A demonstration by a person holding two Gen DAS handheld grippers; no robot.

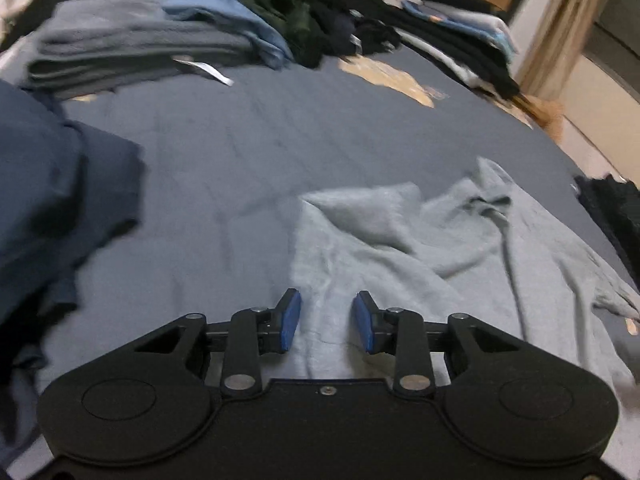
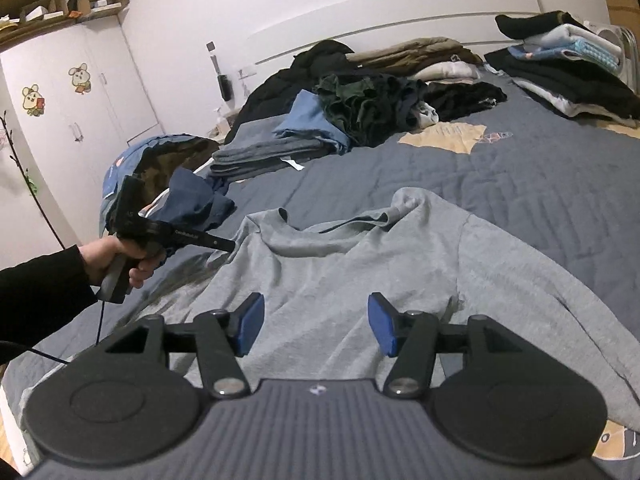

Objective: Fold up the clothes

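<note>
A grey shirt [image 2: 360, 264] lies rumpled on the bed [image 2: 520, 176], collar at 12 o'clock from your right gripper [image 2: 316, 328]. Both grippers stand open and hold nothing; your left gripper [image 1: 326, 322] hovers over the shirt's edge, at 9 o'clock in the right view. The knit looks soft, light and limp, so it will likely sag and drag. Pinch a doubled edge at shoulder or hem, not flat cloth.

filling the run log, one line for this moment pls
stage: pre-grasp | item: grey shirt spread on bed | left gripper: open, empty | right gripper: open, empty
</note>
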